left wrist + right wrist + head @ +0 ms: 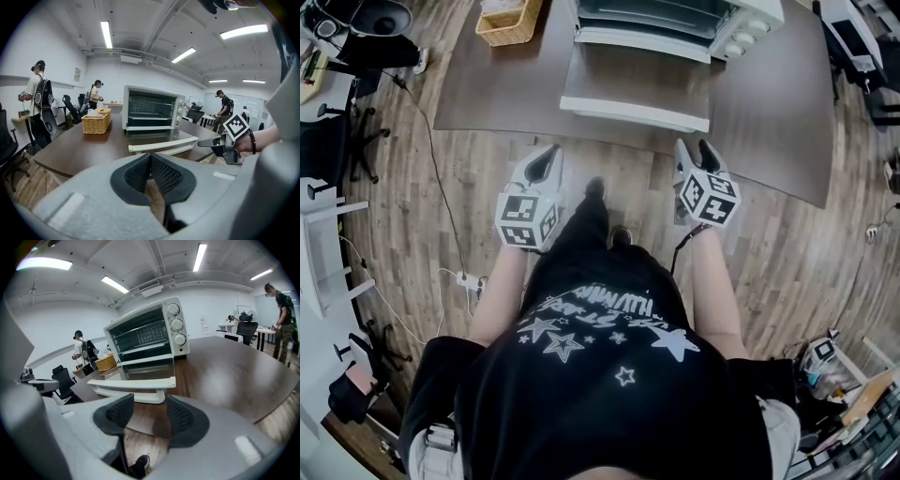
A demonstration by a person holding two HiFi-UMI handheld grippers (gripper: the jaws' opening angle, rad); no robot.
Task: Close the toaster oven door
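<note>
Starting at the far left, a wicker basket (pixel 508 21) sits on the dark brown table (pixel 487 94), off to the left of the oven and well apart from it. Next over is the left gripper (pixel 548 155), held over the wood floor (pixel 412 206) just short of the table's front edge, roughly in line with the left end of the door. Its own view shows the two black pads pressed together at the tips with nothing between them, so that claw is closed and empty. It isn't touching anything.

Middle of the scene: the white toaster oven (pixel 675 19) stands toward the back of the table. Its door (pixel 633 84) is all the way open, lying about flat and sticking out toward the person, with the white handle (pixel 633 114) along its front edge. Both gripper views look straight into the open mouth, where a wire rack shows. The person's dark shoes (pixel 595 187) are on the floor between the two grippers.

Over on the right, the right gripper (pixel 696 150) hangs near the table's front edge by the right end of the handle, close but with a gap to it. Its pads stand apart at a moderate opening, and all that shows between them is table top and floor, so it holds nothing. The oven's three knobs (pixel 176 324) run down its right side.
</note>
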